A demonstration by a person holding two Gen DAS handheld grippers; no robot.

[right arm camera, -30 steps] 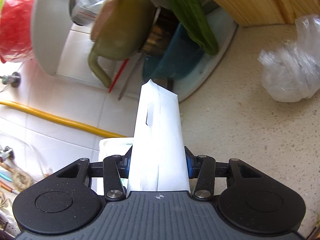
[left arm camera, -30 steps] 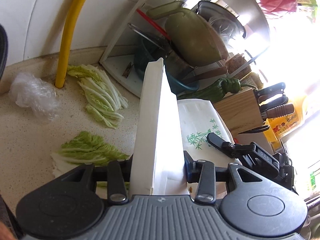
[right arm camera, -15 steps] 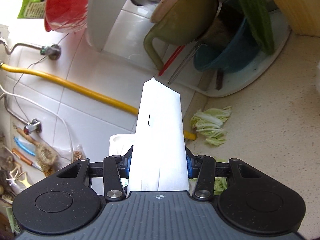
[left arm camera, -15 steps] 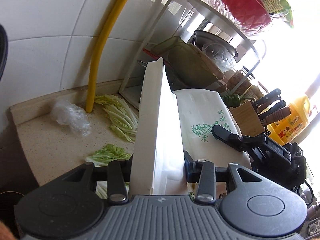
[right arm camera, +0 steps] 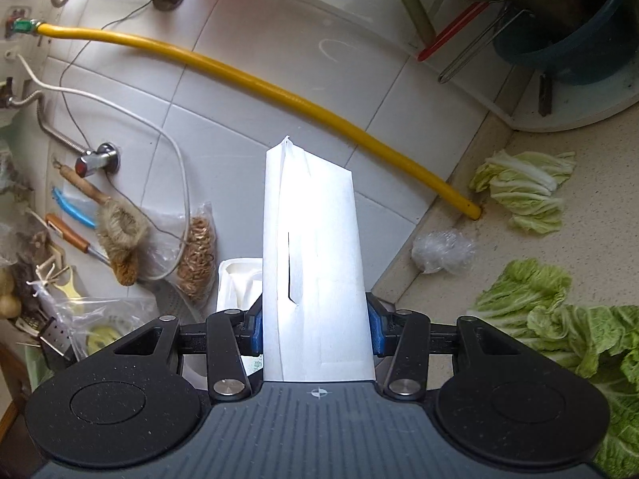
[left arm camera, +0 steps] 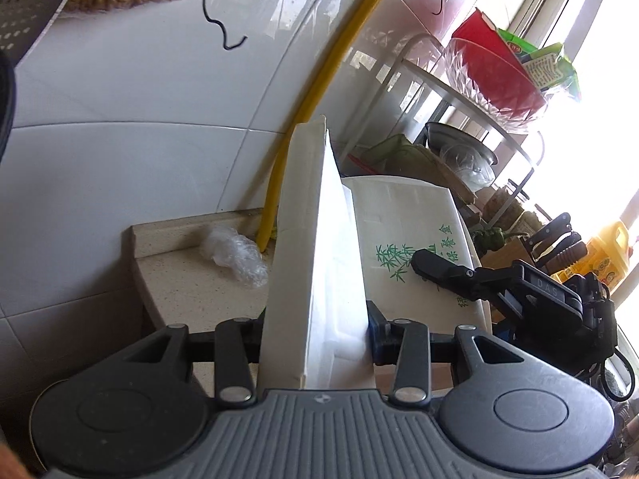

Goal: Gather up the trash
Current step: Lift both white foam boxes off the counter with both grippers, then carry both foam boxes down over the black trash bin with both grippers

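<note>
The left tool (left arm camera: 315, 343) is clamped on one edge of a white paper bag (left arm camera: 403, 239) printed with green bamboo, its jaws closed only as far as the folded paper between them allows. The right tool (right arm camera: 315, 335) grips the opposite edge of the same bag, the blue pads pressing the white fold from both sides. From the left wrist view the right tool shows as a black arm reaching in against the printed panel. Held by two edges like this, the bag looks as though it is being kept apart at the mouth so that rubbish can be dropped in; I judge that to be the purpose, though the mouth itself is not visible.

The trash is on the speckled surface (right arm camera: 531, 183) below: a crumpled ball of clear plastic film (right arm camera: 443, 251) near the foot of the yellow hose (right arm camera: 279, 88), and loose cabbage leaves (right arm camera: 523, 187) beside it, with more leaves (right arm camera: 559, 319) nearer the right tool. Nothing has gone into the bag as far as can be seen.

A dish rack (left arm camera: 471, 99) with a red bowl (left arm camera: 499, 72) stands further along, clearly not part of the job.
</note>
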